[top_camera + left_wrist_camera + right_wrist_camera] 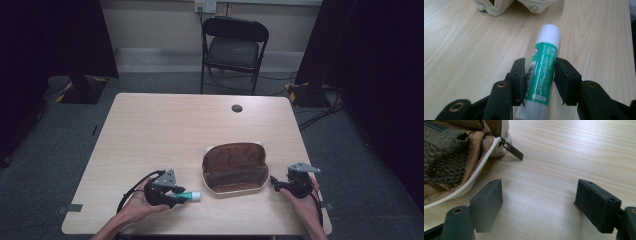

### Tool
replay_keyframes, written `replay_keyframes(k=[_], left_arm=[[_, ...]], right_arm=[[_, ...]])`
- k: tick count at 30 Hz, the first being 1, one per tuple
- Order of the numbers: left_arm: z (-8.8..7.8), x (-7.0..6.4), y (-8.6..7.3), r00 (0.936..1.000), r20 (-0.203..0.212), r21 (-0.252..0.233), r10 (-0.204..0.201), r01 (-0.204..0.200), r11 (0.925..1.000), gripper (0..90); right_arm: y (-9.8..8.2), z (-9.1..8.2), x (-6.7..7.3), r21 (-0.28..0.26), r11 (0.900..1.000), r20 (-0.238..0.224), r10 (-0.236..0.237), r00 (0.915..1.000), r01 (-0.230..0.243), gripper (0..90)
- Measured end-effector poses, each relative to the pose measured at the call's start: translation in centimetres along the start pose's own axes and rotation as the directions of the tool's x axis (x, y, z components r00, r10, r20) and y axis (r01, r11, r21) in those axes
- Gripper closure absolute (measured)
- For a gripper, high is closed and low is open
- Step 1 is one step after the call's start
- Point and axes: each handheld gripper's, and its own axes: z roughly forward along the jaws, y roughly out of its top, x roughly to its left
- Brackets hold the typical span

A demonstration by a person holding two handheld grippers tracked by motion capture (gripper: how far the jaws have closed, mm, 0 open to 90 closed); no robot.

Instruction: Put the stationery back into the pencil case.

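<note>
The wooden table (165, 125) carries everything here. On it, between the two grippers, lies an open pencil case (234, 167), cream outside and brown inside, its lid folded back away from the person. In the right gripper view its near corner sits up and to the left of the jaws, with the metal zipper pull (512, 150) lying on the wood just ahead of the left jaw.

The left gripper (176, 195) rests low on the table, pointing towards the case. Its jaws are clamped on a green glue stick (543, 66), one pad on each side of the label. The stick lies flat on the wood, its white cap (549, 31) sticking out ahead of the jaws towards the case.

The right gripper (276, 183) sits just beside the case's right end, its jaws spread wide apart over bare wood, gripping nothing.
</note>
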Motion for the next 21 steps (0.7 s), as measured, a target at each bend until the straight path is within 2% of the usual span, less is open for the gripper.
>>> replay_keyframes(k=[6, 8, 11, 16, 21], left_arm=[[-0.02, -0.33, -0.42, 0.9997, -0.020, -0.002, -0.013, 0.013, 0.9999, 64.9], [0.00, -0.54, -0.36, 0.9992, -0.034, 0.012, 0.022, -0.021, 0.9997, 65.1], [0.01, -0.76, -0.28, 0.9985, -0.043, 0.020, 0.035, -0.034, 0.9992, 65.6], [-0.02, -0.86, -0.21, 0.9980, -0.052, 0.026, 0.035, -0.034, 0.9991, 66.0], [-0.32, -0.76, -0.23, 0.9977, -0.067, 0.005, 0.007, -0.006, 1.0000, 66.1]], right_arm=[[0.03, 0.03, 0.03, 0.000, 1.000, -0.003, -0.003, 1.0000, 0.003, 21.0], [0.03, 0.03, 0.03, 0.000, 1.000, -0.003, -0.003, 1.0000, 0.003, 21.0], [0.04, 0.06, 0.03, -0.001, 1.000, -0.004, -0.007, 1.0000, 0.007, 21.0], [0.12, 0.13, 0.16, 0.000, 1.000, -0.005, -0.009, 0.9999, 0.009, 20.9], [0.15, 0.17, 0.23, 0.001, 1.000, -0.004, -0.005, 1.0000, 0.005, 20.9]])
